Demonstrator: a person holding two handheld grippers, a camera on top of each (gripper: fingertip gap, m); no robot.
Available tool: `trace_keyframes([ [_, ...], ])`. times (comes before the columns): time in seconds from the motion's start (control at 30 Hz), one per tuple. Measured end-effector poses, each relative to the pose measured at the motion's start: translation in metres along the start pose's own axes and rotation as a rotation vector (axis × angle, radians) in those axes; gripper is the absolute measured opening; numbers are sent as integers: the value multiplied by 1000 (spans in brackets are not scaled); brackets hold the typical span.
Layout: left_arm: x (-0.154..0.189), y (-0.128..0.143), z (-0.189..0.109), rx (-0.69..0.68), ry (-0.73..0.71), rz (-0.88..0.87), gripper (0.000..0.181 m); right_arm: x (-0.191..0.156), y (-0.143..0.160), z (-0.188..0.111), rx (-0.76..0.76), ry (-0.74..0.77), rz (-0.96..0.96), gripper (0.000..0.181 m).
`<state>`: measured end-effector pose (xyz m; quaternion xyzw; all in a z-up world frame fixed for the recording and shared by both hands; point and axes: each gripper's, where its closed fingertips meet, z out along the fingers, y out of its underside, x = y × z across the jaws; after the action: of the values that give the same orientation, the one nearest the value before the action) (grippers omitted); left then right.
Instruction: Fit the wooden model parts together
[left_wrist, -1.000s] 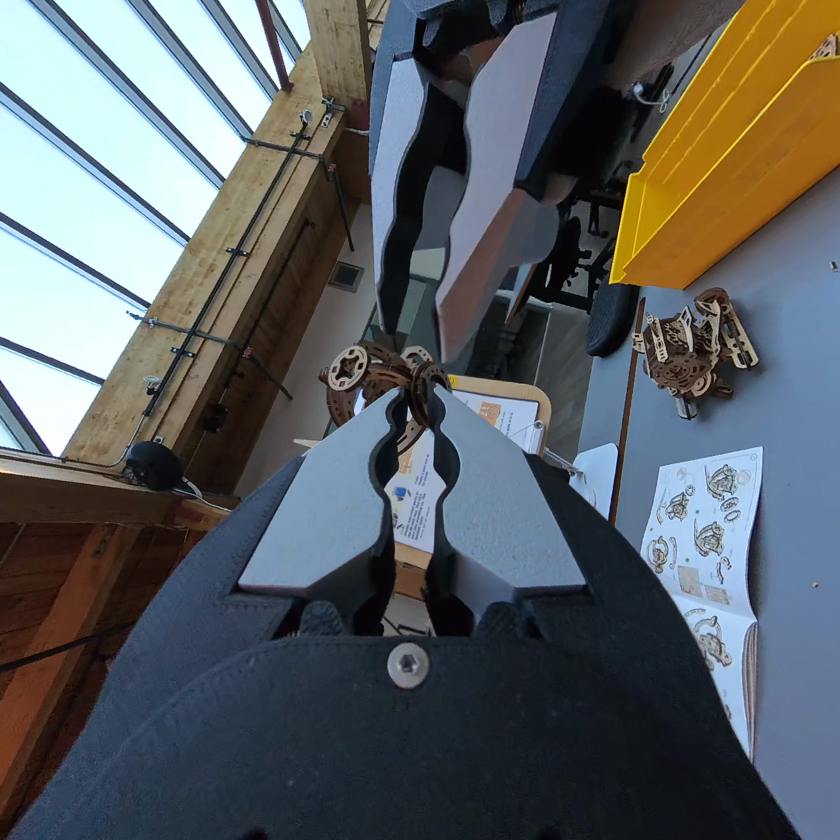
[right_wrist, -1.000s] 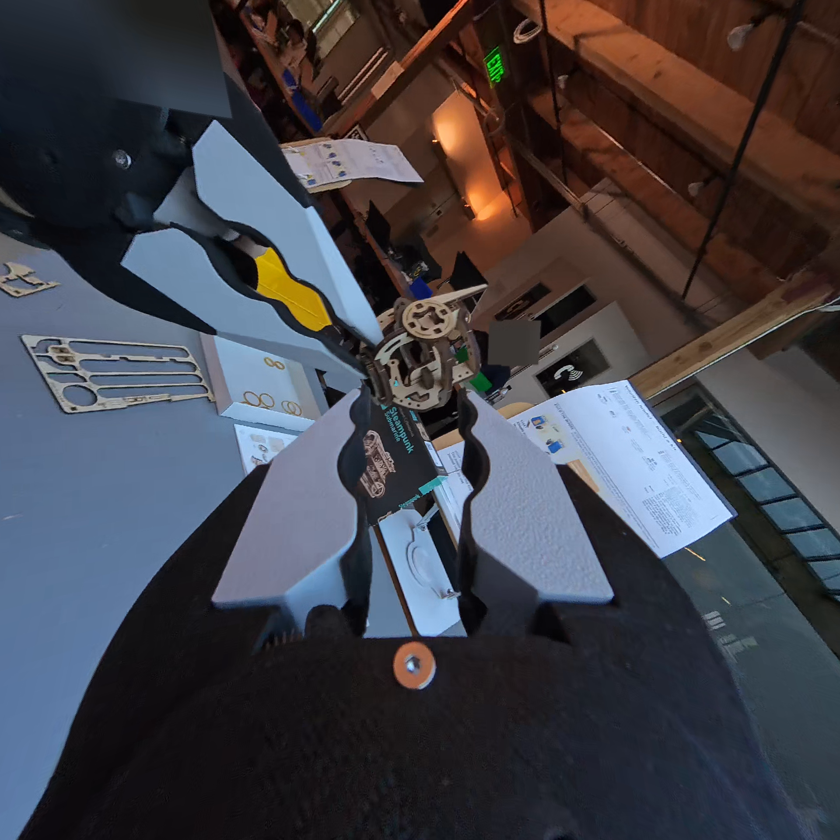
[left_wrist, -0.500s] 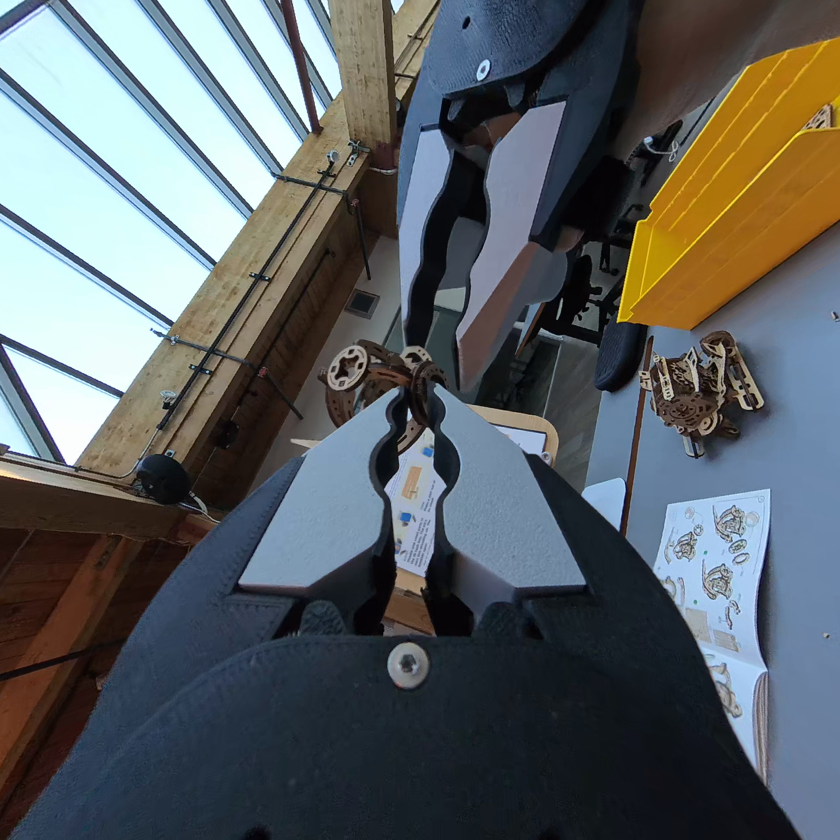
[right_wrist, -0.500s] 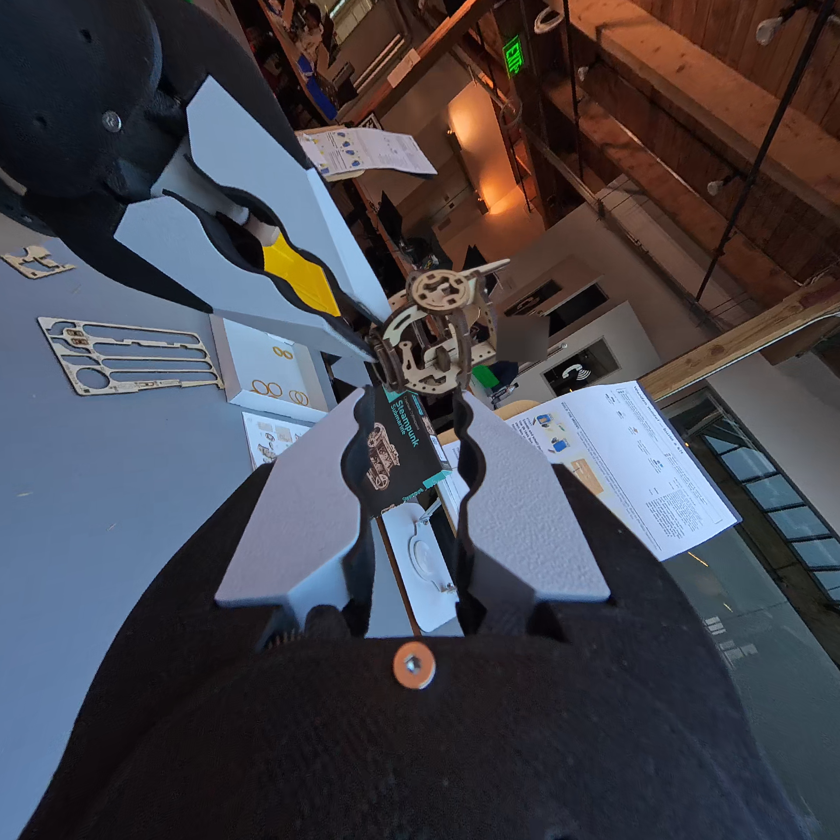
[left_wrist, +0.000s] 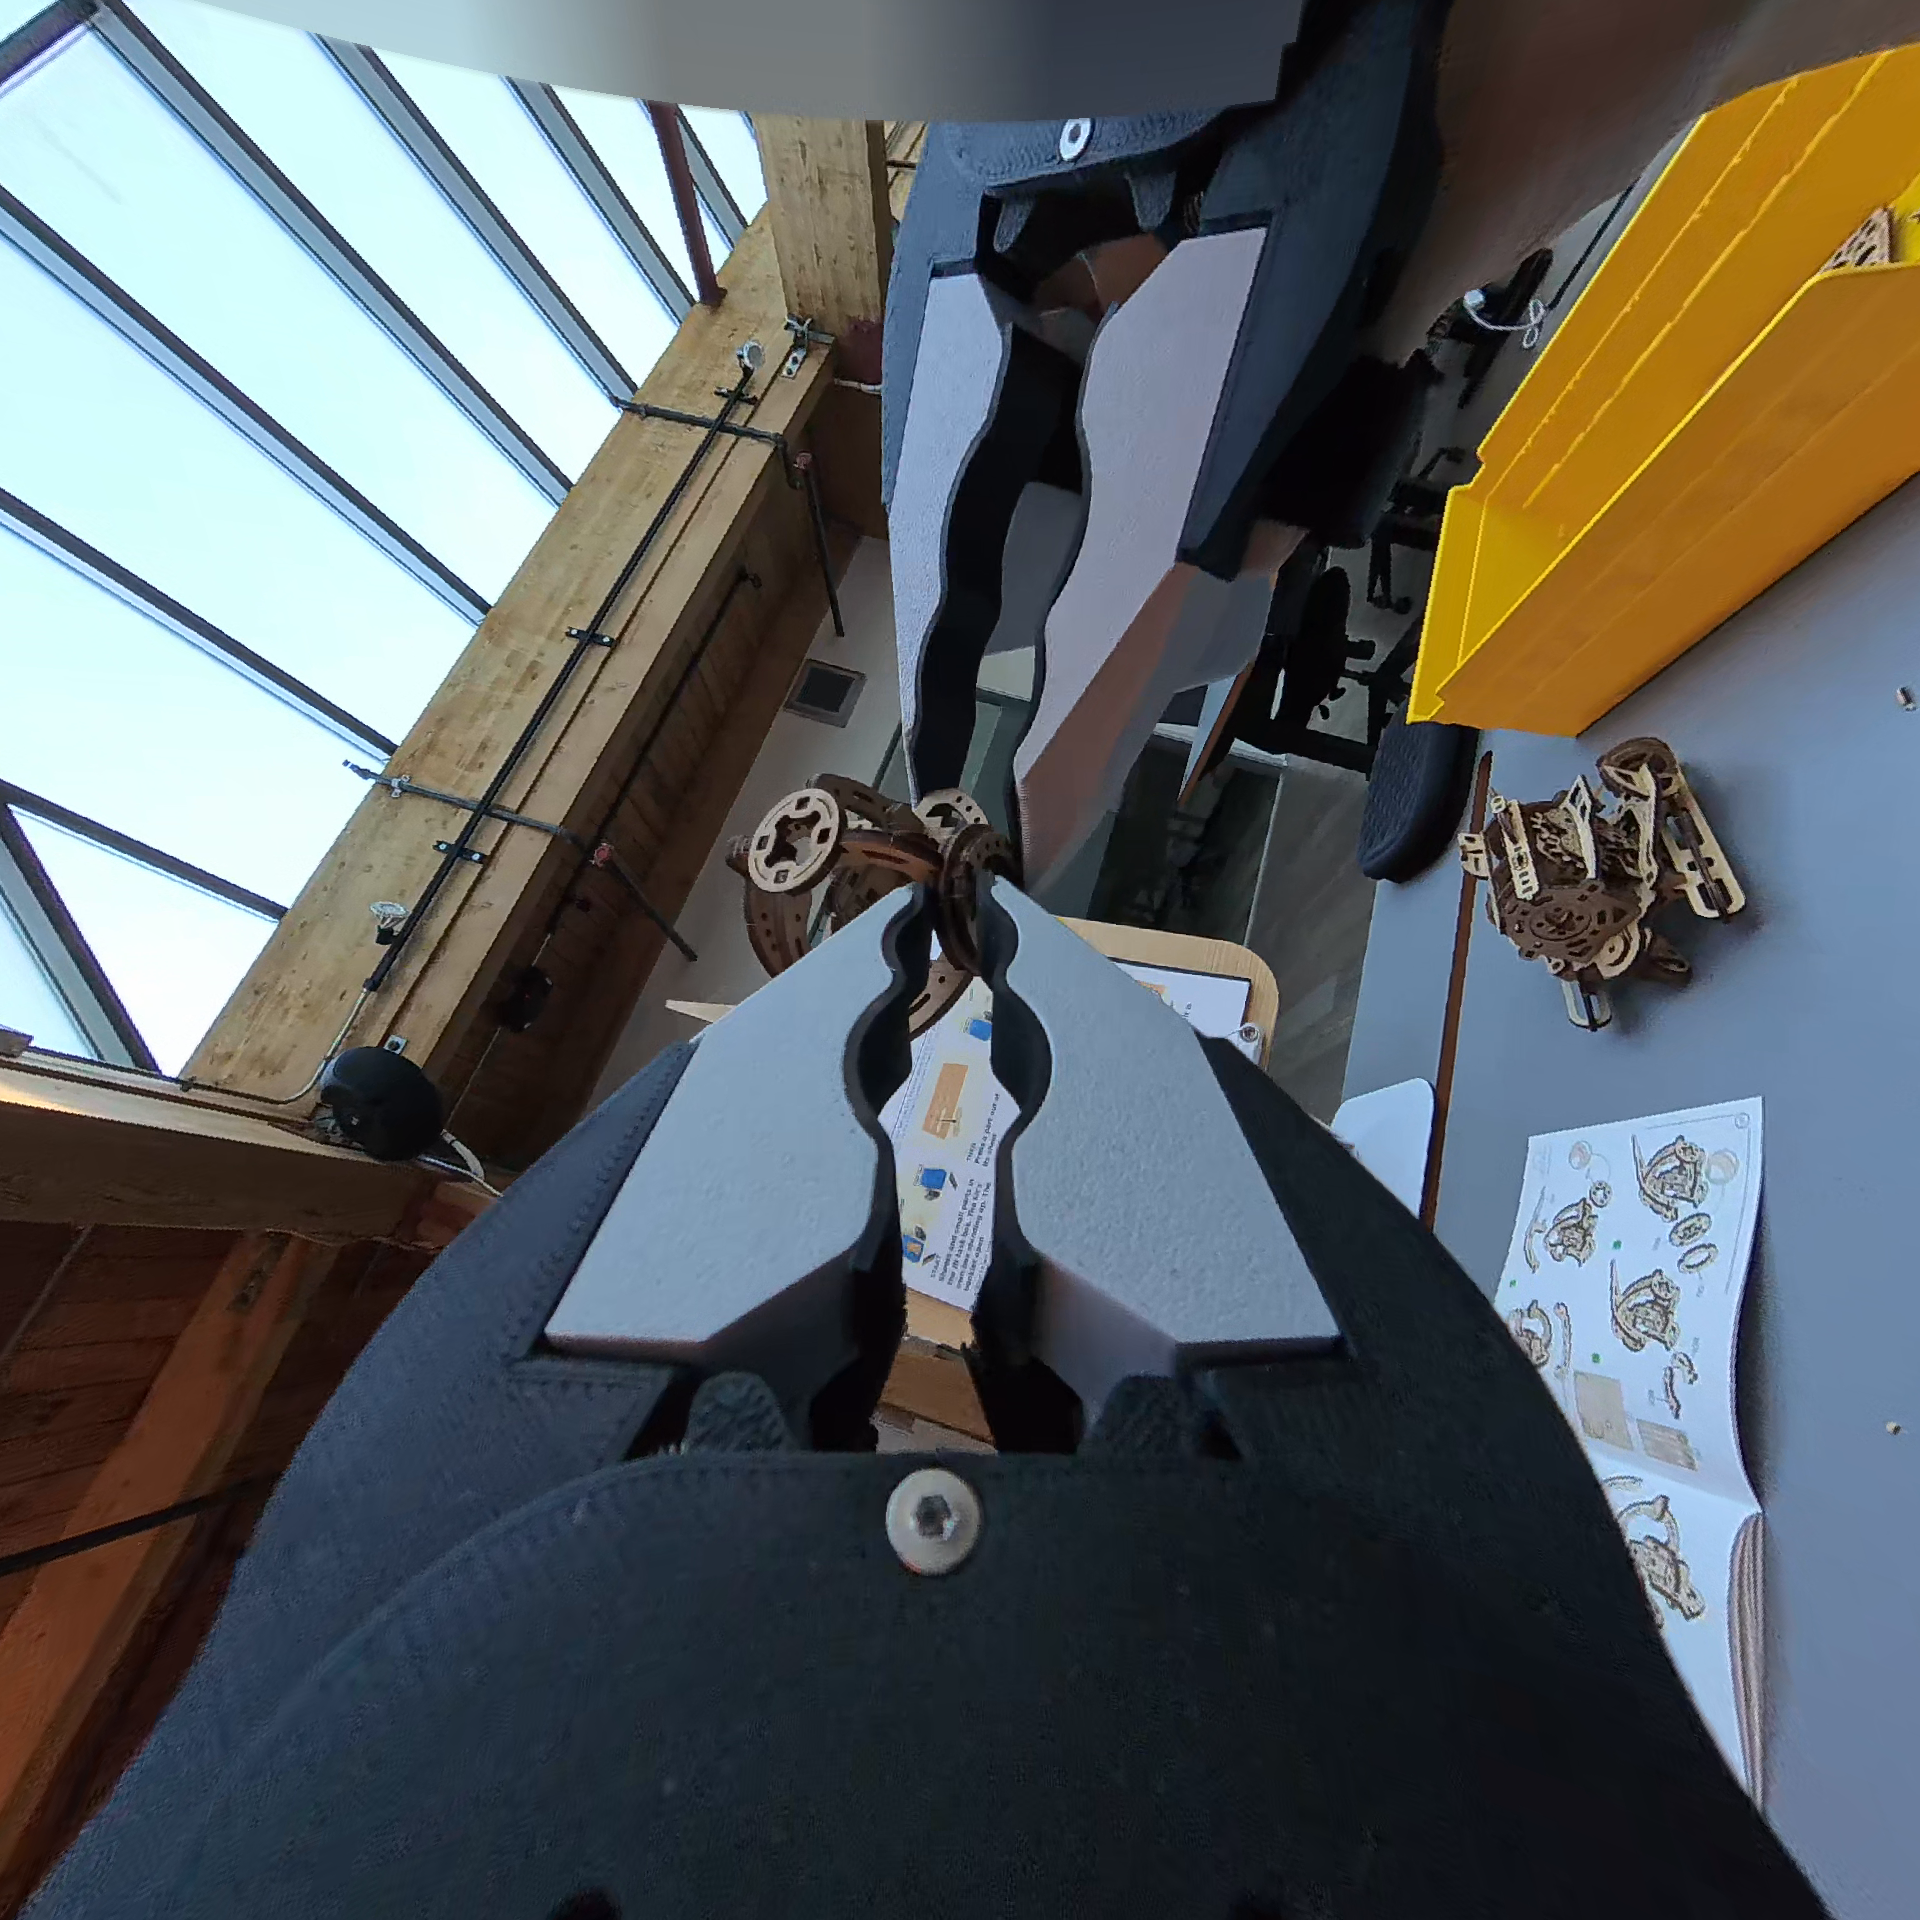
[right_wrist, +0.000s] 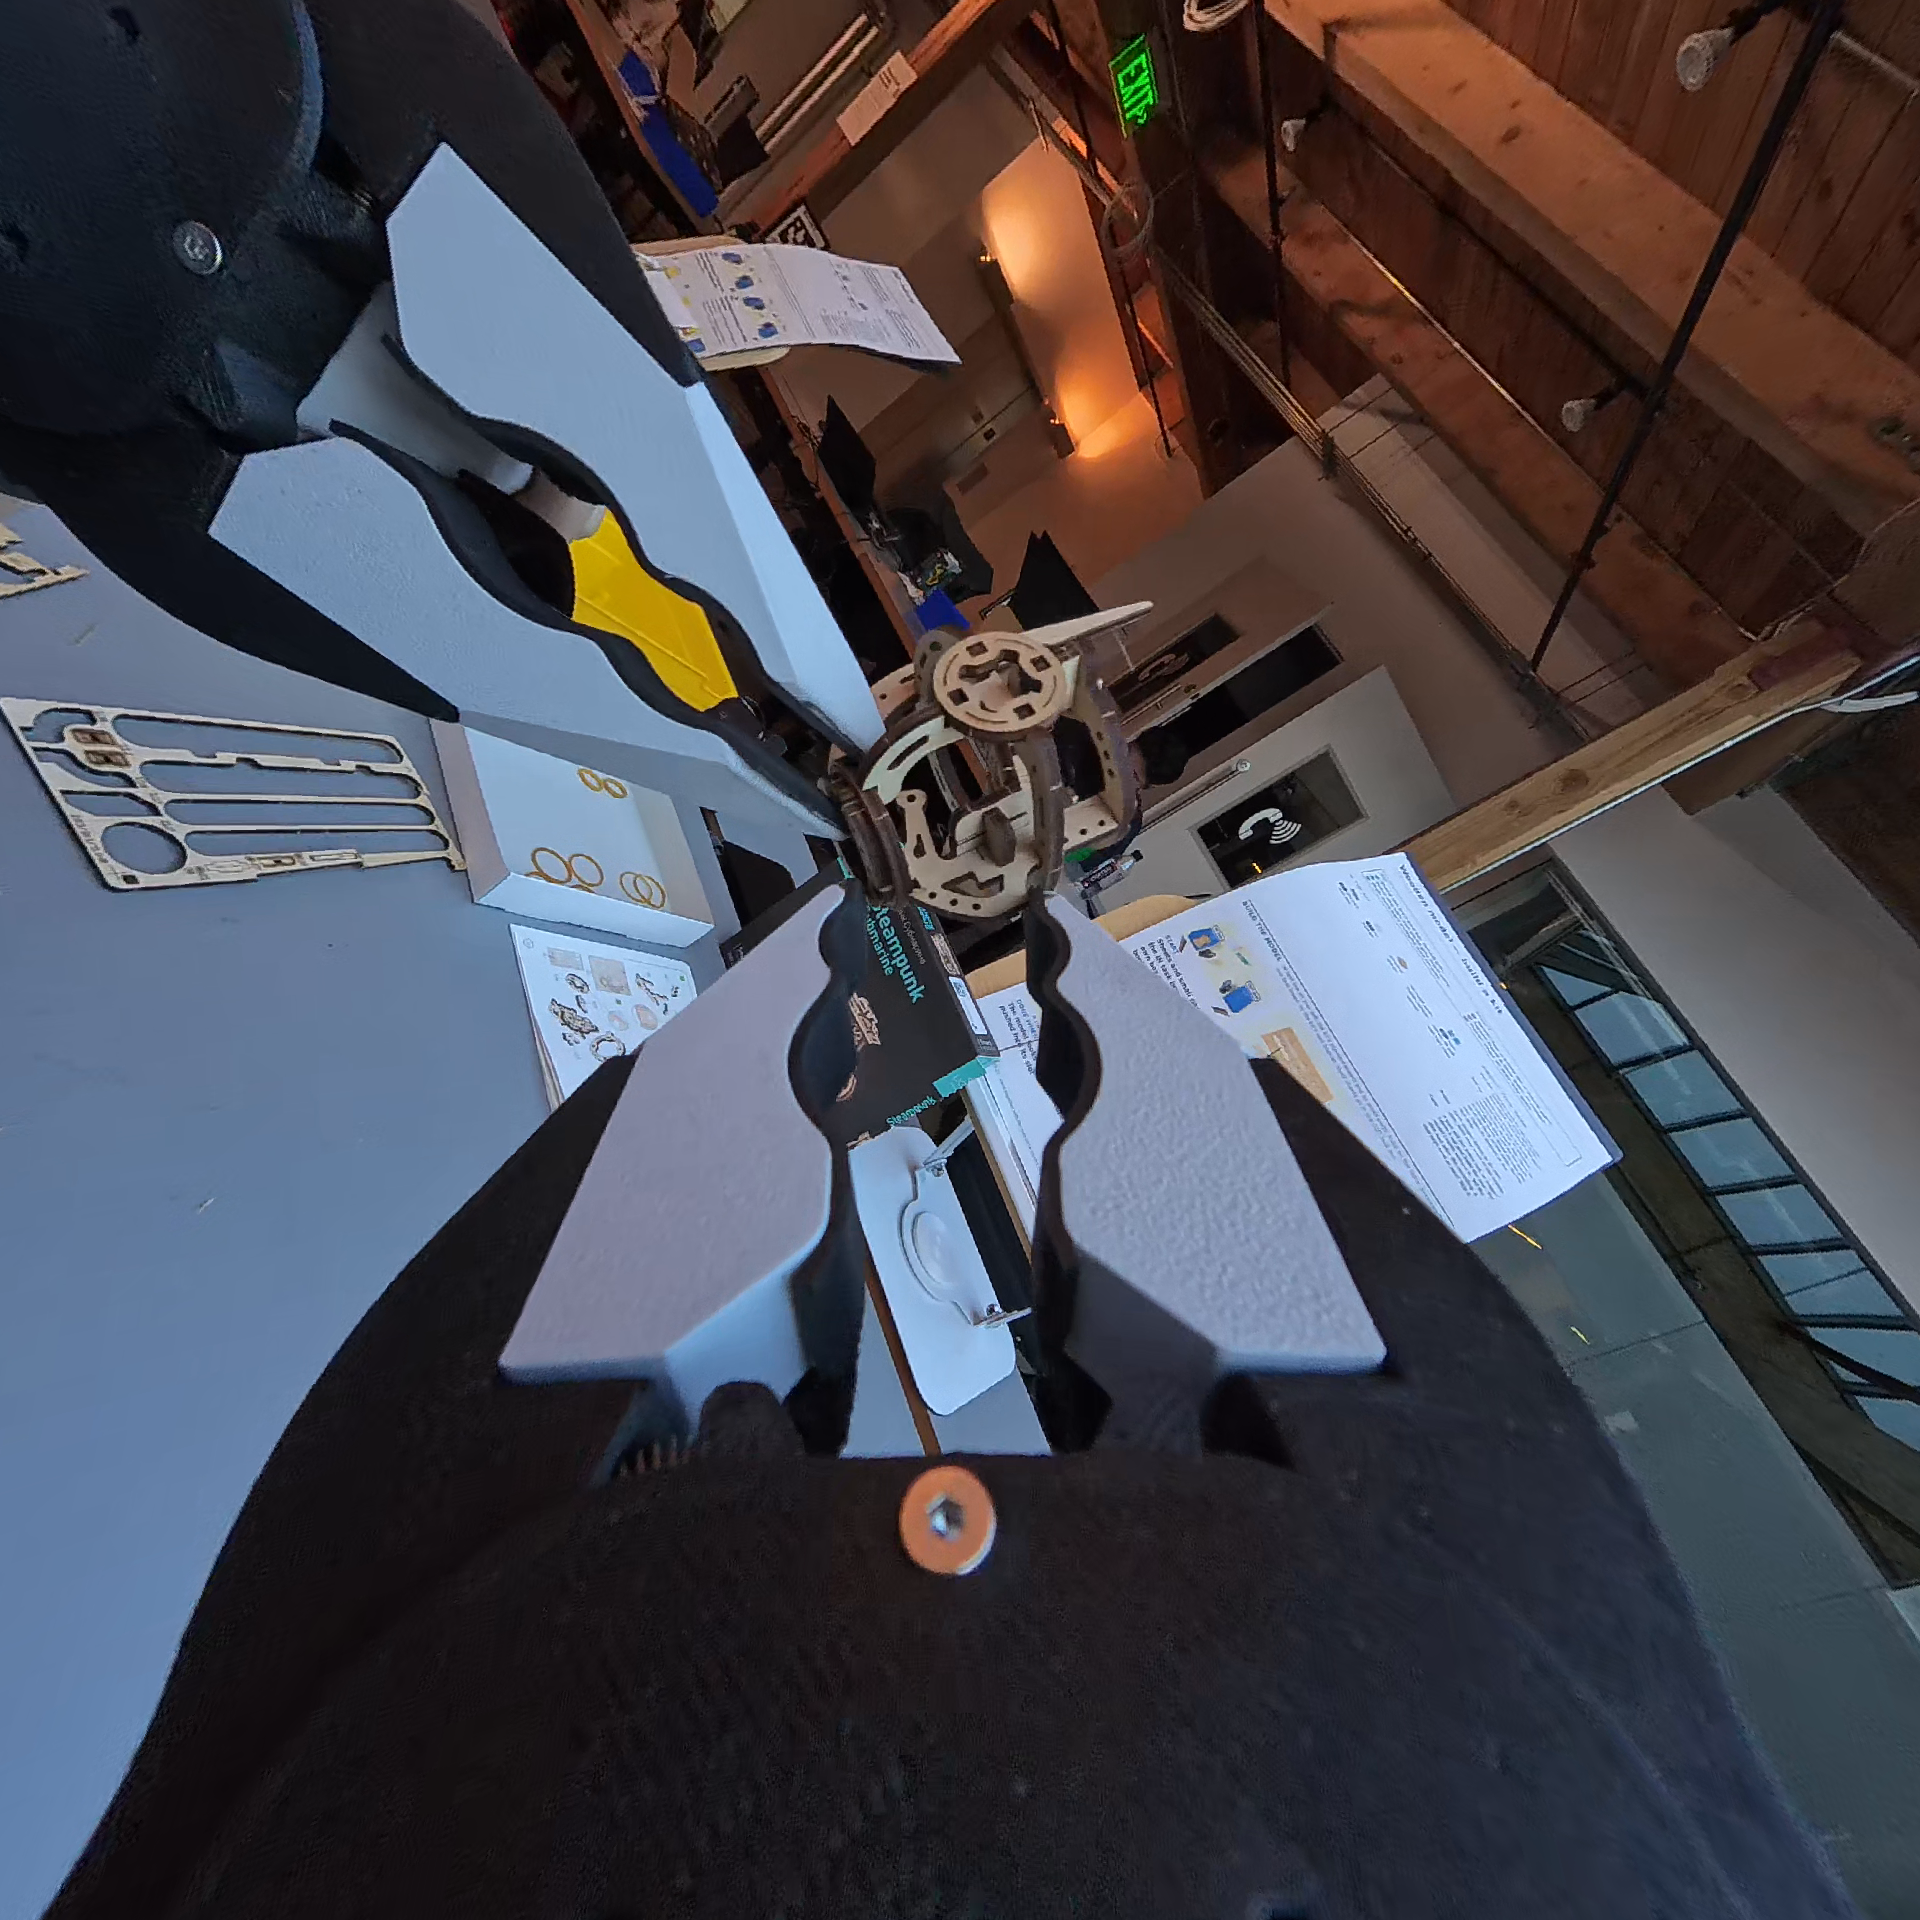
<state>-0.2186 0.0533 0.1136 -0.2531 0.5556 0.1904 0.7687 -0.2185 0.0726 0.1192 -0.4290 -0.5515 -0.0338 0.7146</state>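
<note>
Tongs first, left wrist view: left tongs (left_wrist: 954, 902) clenched on a dark ring edge of the wooden model (left_wrist: 883, 862), held up in the air w/ skylight windows behind. Right tongs (left_wrist: 971, 800) come down from above, tips meeting the same piece from the opposite side. Off to the right on the grey table (left_wrist: 1829, 935): a second, built-up wooden assembly (left_wrist: 1590, 883), an open instruction booklet (left_wrist: 1642, 1351) nearer the camera, and a yellow bin (left_wrist: 1662, 468) at the far end.

Right wrist view: right tongs (right_wrist: 940, 894) sit w/ a clear gap between the tips; the round wooden model (right_wrist: 987, 779) hangs just past them, and whether they actually pinch it, can't tell. Left tongs (right_wrist: 831, 800) reach in from upper left, tips on the model's dark disc. On the table (right_wrist: 260, 1091) to the left: a punched-out wooden parts sheet (right_wrist: 229, 795), a white box w/ rubber bands (right_wrist: 582, 842), a leaflet (right_wrist: 603, 1003). Black kit box (right_wrist: 904, 1018) shows between the fingers.
</note>
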Motion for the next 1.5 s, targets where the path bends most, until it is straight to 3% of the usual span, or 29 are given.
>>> trace_keyframes([
  [0.43, 2, 3, 2, -10, 8, -4, 6, -1, -5, -4, 10, -5, 18, 26],
  [0.77, -1, -1, 1, 21, -12, -13, 6, 1, -12, -7, 28, 47, -102, 25],
  [1.13, -1, 2, 3, 13, -19, -12, 26, -2, -16, -8, 31, 64, -164, 25],
  [1.5, 3, 0, 2, 38, 19, -39, 20, -8, -21, -11, 68, 52, -236, 25],
])
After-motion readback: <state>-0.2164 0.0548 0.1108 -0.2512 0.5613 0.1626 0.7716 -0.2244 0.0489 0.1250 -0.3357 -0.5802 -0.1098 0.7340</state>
